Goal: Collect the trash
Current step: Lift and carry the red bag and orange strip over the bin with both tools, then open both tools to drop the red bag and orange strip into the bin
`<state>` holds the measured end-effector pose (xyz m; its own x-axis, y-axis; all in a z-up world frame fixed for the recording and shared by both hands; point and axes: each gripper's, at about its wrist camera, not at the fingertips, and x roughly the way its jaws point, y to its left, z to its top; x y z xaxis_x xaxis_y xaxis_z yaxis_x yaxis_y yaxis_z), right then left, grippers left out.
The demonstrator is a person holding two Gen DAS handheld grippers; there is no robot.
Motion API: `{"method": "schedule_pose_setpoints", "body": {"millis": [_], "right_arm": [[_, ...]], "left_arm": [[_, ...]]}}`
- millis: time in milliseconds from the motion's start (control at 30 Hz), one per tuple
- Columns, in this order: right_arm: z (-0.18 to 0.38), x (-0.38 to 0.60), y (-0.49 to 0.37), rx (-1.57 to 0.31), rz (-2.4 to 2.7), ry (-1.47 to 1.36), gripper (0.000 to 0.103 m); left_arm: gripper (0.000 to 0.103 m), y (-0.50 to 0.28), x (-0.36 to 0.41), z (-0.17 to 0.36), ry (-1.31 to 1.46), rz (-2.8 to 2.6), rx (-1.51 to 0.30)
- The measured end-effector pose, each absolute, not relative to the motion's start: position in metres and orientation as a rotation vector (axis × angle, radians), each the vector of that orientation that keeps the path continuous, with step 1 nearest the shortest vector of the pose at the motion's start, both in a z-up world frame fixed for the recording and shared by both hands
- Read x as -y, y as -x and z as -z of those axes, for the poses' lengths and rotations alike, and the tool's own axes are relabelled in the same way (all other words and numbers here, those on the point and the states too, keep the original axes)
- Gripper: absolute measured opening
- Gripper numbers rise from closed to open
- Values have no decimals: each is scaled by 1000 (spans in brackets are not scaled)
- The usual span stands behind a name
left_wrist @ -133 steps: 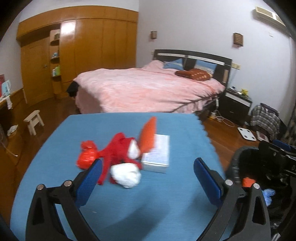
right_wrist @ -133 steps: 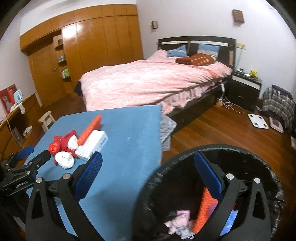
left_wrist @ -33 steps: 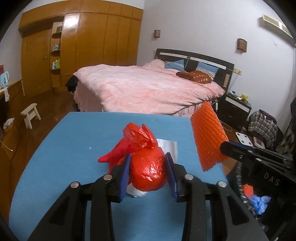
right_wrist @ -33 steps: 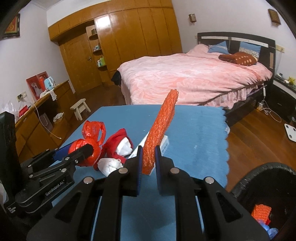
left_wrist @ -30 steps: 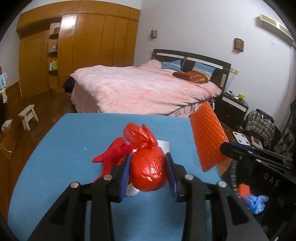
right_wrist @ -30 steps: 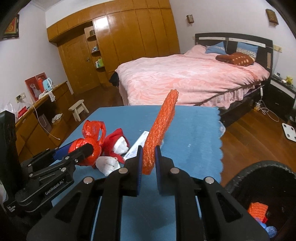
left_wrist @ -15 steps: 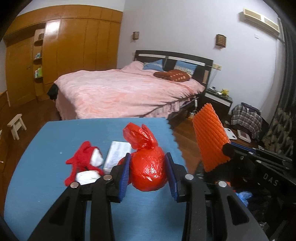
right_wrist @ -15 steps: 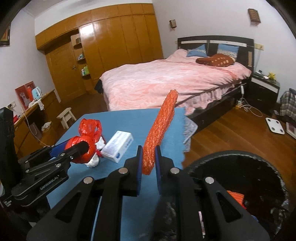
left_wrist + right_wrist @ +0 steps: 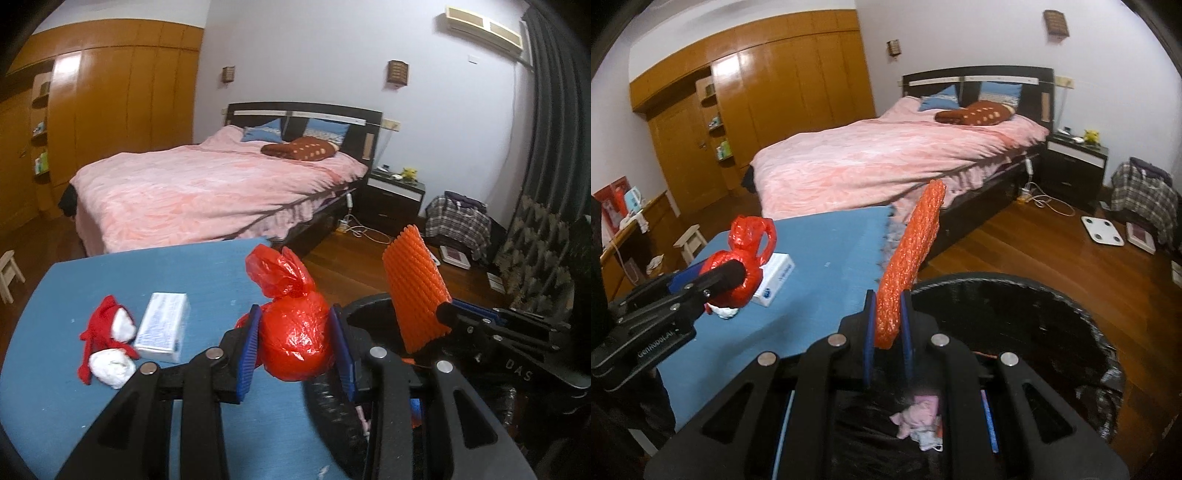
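Currently we hold the knotted red plastic bag (image 9: 295, 343) in the left gripper (image 9: 295, 345) at frame centre, and the orange foam net (image 9: 908, 266) in the right gripper (image 9: 886, 325). Both sit at the black-lined trash bin (image 9: 1071, 317) rim, lower right; releasing early could drop them outside.

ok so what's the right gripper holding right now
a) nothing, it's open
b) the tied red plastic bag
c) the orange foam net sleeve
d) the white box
c: the right gripper is shut on the orange foam net sleeve, held above the black trash bin, while the tied red plastic bag sits in the left gripper and the white box lies on the blue table.
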<state>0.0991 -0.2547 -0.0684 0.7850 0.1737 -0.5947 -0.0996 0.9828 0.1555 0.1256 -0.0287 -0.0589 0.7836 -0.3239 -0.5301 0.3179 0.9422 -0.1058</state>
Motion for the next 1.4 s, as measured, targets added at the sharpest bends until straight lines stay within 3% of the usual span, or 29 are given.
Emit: {"method": "schedule_pose_setpoints", "body": {"millis": [933,1100,1233,1300,1367,1400], "right_arm": [[108,338,-74,-729,37,-164,13],[114,345,-72,-744,58,-165,15],[116,347,-71,-743,77,-171,32],[116,348,-70,-739,79,-174,52],[115,346,-71,-736,76,-170,58],[114,345,-71,-733,75,-166,68]], "left_arm": [[39,-135,136,105,-47,594,-687],[57,-135,138,112,-41,606,-708],[70,-136,133,111,-37,592,-705],[79,-136,128,109,-32,578,-701],[84,-136,119,107,-26,551,-694],[87,-137,116,107,-24,542,-691]]}}
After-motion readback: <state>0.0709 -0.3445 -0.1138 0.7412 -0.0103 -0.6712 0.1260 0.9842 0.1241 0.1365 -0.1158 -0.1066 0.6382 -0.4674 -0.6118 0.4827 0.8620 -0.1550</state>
